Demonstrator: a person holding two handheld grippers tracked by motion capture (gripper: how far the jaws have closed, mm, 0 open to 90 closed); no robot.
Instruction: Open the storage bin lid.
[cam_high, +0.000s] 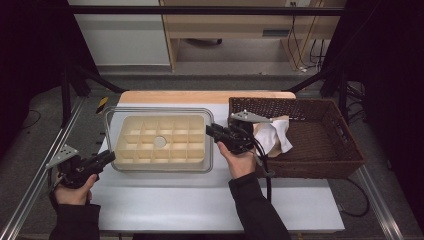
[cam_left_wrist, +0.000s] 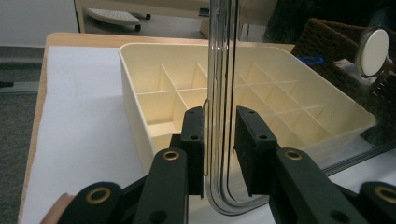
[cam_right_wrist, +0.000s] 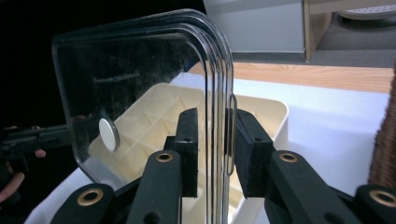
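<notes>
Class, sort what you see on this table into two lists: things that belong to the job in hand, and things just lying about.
In the job:
clear lid, its rim between both tools' jaws
cream divided tray under the lid
left tool
right tool

Lying about:
wicker basket
white cloth in the basket

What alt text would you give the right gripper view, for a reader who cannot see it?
The right gripper has its two black jaws either side of the edge of a clear lid with a white round knob, raised above a cream divided tray. The left gripper is at the far edge.
</notes>
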